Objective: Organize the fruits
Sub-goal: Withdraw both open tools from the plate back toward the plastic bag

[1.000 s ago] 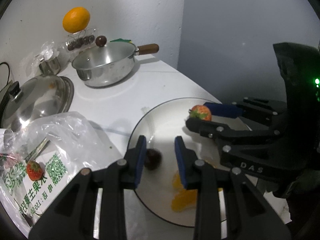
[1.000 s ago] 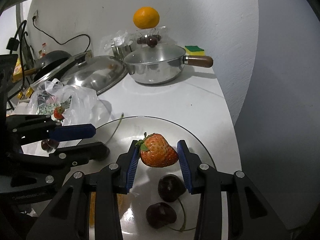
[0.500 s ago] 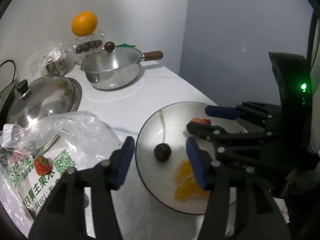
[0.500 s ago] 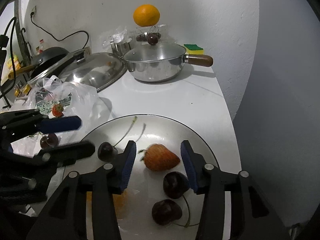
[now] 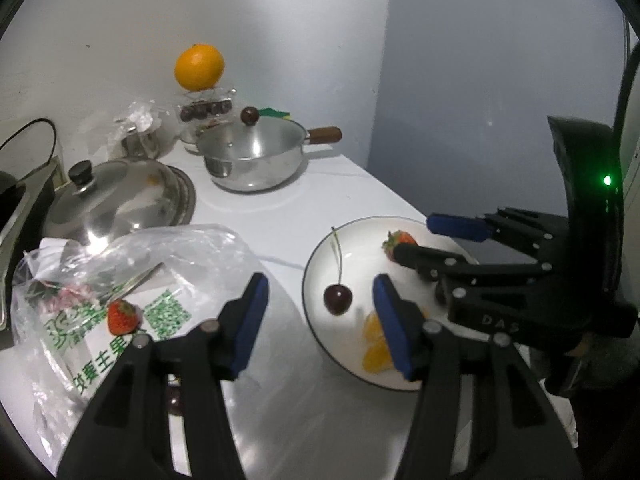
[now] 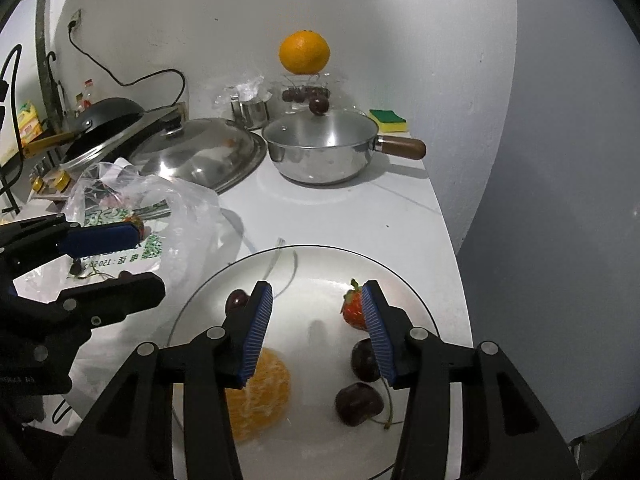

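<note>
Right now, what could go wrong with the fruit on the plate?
The plate sits near the counter's edge, so a bump could tip it off. The cherry is round and may roll. The open left gripper and right gripper hang close above the strawberry and could knock it.

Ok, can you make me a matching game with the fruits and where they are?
Things:
1. whole orange
2. peeled orange pieces
3. strawberry with no cherries beside it
4. yellow and green sponge

Places:
A. in the plastic bag
B. on the white plate
C. behind the pot's handle
D. on top of the clear box of cherries

Pairs: 1-D, 2-B, 3-A, 4-C
</note>
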A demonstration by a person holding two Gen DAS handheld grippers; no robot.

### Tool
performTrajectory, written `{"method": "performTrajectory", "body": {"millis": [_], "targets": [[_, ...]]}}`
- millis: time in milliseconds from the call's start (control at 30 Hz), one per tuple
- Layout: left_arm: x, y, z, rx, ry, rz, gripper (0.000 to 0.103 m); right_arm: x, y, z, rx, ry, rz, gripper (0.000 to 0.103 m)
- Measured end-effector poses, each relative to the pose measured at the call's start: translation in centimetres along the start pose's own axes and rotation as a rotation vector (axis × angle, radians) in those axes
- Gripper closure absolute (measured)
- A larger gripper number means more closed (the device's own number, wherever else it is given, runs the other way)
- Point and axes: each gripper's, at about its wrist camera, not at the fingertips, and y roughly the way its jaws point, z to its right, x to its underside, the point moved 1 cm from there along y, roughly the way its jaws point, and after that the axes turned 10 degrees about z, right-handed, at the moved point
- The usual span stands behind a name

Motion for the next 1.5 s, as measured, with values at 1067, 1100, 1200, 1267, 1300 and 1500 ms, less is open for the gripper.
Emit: {"method": "performTrajectory", "body": {"millis": [1067,1100,1200,1267,1300,1500], "targets": [[3.3,-8.5,-7.9,-0.093,-0.100,0.057,0.047,-1.8,-1.9,-9.7,-0.051,-0.080,0.038,0.054],[3.6,-8.6,-8.3,-0.098,-0.107,0.055,0.047,-1.8,-1.9,-9.9,-0.056,-0.081,0.038,0.054],[4.2,-8.8,-9.1,-0.108,-0.121,0.050,0.047,-1.7,-1.6,-10.8,-0.073,-0.089,0.034,0.054],[4.5,-8.9,-9.6,-0.115,-0.129,0.046,0.047,-1.5,-1.3,-11.5,-0.087,-0.097,0.029,0.054],[4.8,-8.8,-10.0,-0.119,-0.135,0.043,0.047,-1.4,-1.2,-11.8,-0.093,-0.099,0.026,0.054],[5.8,-8.6,-11.3,-0.141,-0.162,0.027,0.047,-0.9,0.1,-13.6,-0.144,-0.113,0.002,0.054]]}}
